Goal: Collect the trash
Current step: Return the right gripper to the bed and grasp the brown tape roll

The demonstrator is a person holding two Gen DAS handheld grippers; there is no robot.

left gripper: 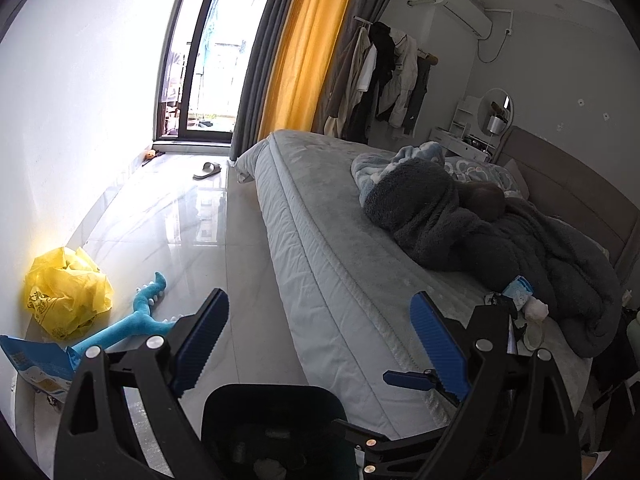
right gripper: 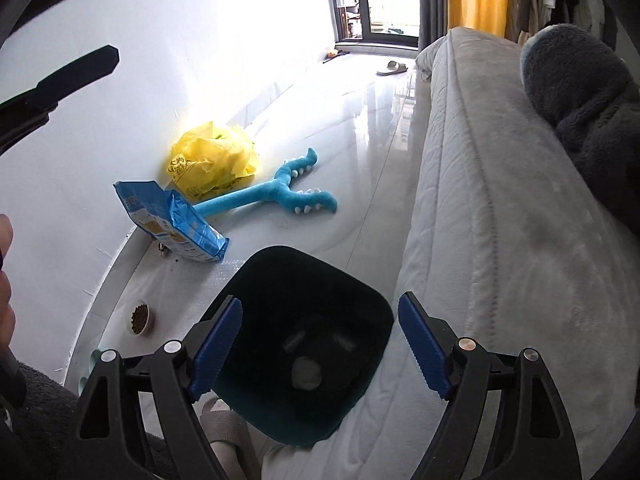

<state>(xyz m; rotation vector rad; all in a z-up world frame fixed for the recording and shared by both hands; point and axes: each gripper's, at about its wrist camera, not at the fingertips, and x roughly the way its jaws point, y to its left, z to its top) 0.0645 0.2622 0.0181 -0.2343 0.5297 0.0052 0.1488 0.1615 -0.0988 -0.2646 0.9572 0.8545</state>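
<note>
A dark teal trash bin point(right gripper: 308, 340) stands on the floor beside the bed, with a crumpled white wad point(right gripper: 306, 374) and other scraps inside. My right gripper point(right gripper: 320, 344) is open and empty right above the bin's mouth. My left gripper point(left gripper: 320, 340) is open and empty, above the bin's rim point(left gripper: 276, 408) and the mattress edge. A crumpled yellow plastic bag point(right gripper: 214, 158) lies by the wall and also shows in the left wrist view point(left gripper: 66, 294). A blue snack bag point(right gripper: 172, 222) lies next to it. Small white and blue scraps point(left gripper: 524, 300) lie on the bed.
The bed point(left gripper: 340, 240) with a dark fleece blanket point(left gripper: 480, 232) fills the right side. A blue plush toy point(right gripper: 276, 196) and a small bowl of pet food point(right gripper: 139, 317) are on the glossy floor. A slipper point(left gripper: 207, 170) lies near the balcony door.
</note>
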